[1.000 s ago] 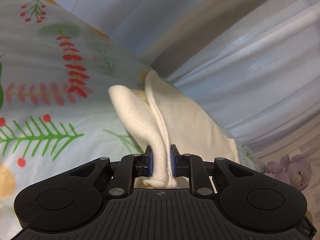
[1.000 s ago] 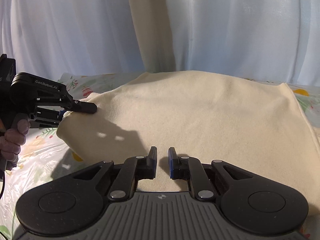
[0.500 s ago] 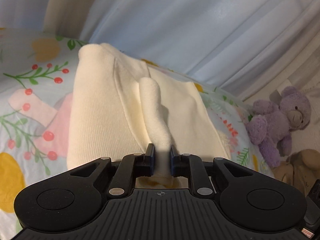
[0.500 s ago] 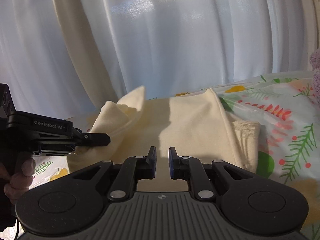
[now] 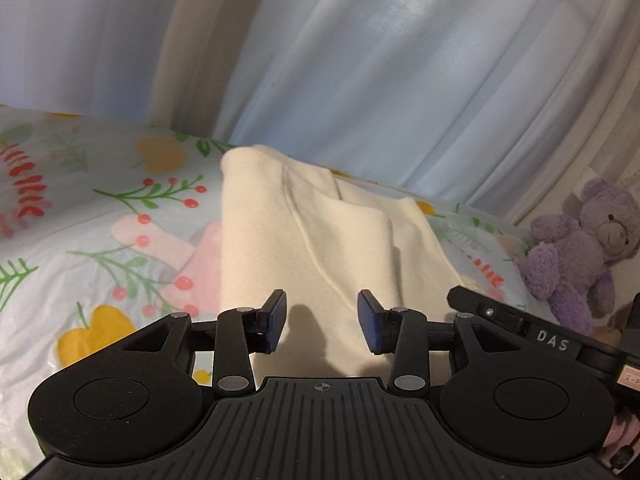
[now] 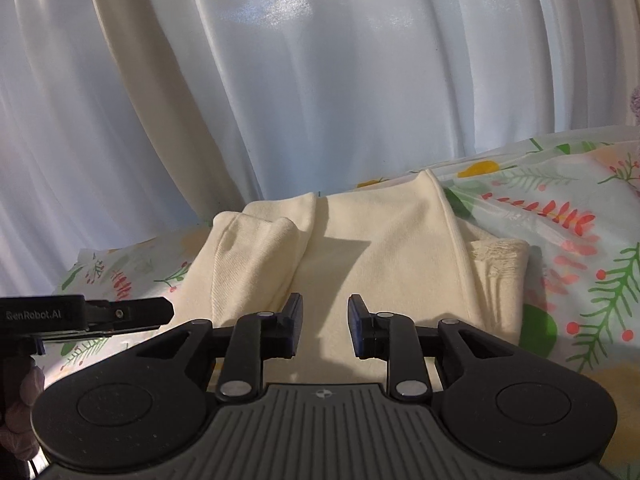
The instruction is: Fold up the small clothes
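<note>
A cream garment (image 5: 304, 240) lies folded in layers on the floral bed sheet (image 5: 100, 232). It also shows in the right wrist view (image 6: 380, 256), with a folded flap on its left side and a lace-edged corner at its right. My left gripper (image 5: 322, 322) is open and empty just above the garment's near edge. My right gripper (image 6: 325, 326) is open and empty over the near middle of the garment. The right gripper shows in the left wrist view (image 5: 516, 324) at the right, and the left gripper shows in the right wrist view (image 6: 120, 314) at the left.
Pale curtains (image 6: 320, 80) hang behind the bed. A purple teddy bear (image 5: 580, 248) sits at the right edge of the bed. The floral sheet (image 6: 580, 248) spreads out on both sides of the garment.
My left gripper has opened and let go of the cream fold, which now lies flat on the garment. My right gripper has opened too.
</note>
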